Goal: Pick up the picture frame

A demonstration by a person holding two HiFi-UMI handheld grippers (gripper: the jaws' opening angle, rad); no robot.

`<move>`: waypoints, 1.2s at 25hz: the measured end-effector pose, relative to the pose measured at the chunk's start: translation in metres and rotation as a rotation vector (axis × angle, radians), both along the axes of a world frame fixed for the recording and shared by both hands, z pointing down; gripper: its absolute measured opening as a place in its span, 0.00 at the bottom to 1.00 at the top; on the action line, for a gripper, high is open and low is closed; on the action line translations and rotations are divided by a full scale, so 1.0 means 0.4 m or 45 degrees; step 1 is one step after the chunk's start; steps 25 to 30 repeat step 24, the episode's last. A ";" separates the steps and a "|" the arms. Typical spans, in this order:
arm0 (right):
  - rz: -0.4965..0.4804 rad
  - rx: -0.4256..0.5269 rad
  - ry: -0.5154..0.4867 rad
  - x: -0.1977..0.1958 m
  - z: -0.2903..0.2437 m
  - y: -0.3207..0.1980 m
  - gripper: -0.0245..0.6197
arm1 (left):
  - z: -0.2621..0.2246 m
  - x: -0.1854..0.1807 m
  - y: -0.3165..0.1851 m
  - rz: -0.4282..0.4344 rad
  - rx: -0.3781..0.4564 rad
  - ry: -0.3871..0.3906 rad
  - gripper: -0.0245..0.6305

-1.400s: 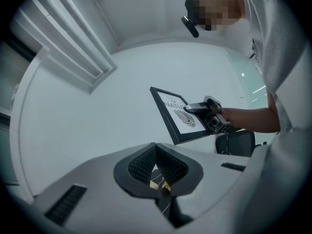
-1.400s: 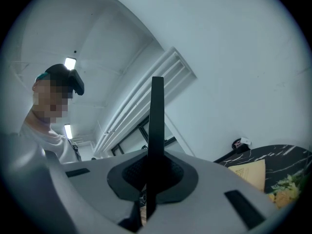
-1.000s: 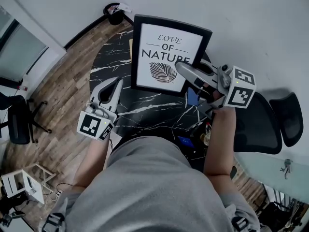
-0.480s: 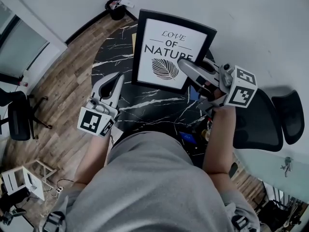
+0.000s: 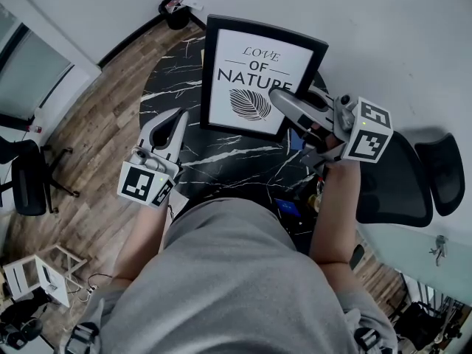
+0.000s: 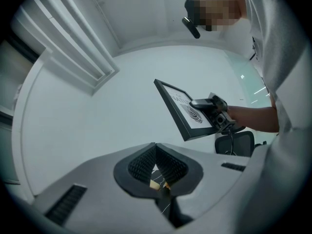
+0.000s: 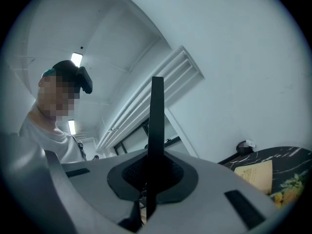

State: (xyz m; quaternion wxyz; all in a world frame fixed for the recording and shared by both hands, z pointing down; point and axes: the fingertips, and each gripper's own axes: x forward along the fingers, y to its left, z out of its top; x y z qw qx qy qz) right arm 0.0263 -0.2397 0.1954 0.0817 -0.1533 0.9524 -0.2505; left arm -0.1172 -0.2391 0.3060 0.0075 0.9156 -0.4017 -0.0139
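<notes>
Right gripper (image 5: 284,99) clamped on picture frame (image 5: 254,72) edge, frame lifted above marble table (image 5: 221,161); left gripper (image 5: 177,120) jaws together, empty, left of it.

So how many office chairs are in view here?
2. The right chair stands beside the table; the left chair is on the wood floor at the picture's left edge. More may be hidden.
</notes>
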 end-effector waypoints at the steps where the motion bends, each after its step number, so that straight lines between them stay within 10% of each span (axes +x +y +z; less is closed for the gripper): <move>1: 0.001 -0.001 0.001 0.000 -0.001 0.000 0.09 | -0.001 0.000 0.000 0.001 0.000 0.001 0.05; 30: -0.001 0.005 0.000 0.000 -0.001 0.003 0.09 | 0.008 0.003 0.005 -0.001 -0.010 -0.002 0.05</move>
